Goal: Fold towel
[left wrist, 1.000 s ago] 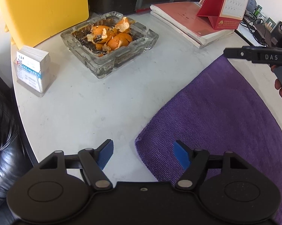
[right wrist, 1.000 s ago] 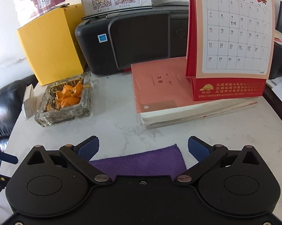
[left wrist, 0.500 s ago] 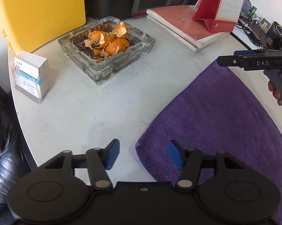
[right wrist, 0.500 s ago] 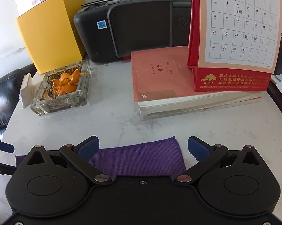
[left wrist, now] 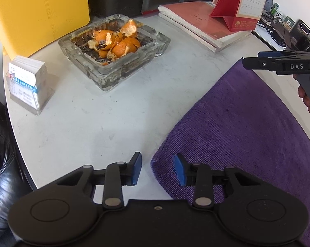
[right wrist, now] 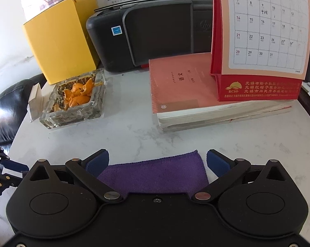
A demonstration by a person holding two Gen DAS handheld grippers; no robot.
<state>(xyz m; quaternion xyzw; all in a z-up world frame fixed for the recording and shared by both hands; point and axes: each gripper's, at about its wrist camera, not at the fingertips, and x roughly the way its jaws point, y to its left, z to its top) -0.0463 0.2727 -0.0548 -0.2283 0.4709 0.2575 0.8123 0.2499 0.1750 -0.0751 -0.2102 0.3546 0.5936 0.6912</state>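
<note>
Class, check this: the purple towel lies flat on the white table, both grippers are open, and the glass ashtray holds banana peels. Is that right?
Not quite. The glass ashtray holds orange peels, not banana peels, as the left wrist view shows. The rest stands: the purple towel lies flat on the white table, and both the left gripper and right gripper are open.

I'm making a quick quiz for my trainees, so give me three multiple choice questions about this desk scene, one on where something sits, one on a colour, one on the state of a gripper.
1. Where does the desk calendar stand?
A. on the stacked books
B. in the ashtray
C. on the towel

2. What colour is the towel?
A. green
B. purple
C. white

3. How is the left gripper?
A. shut on the towel
B. shut on nothing
C. open at a towel corner

Answers:
1 A: its red base rests on the top book.
2 B: both views show purple cloth.
3 C: a gap separates its blue pads, with the corner between them.
</note>
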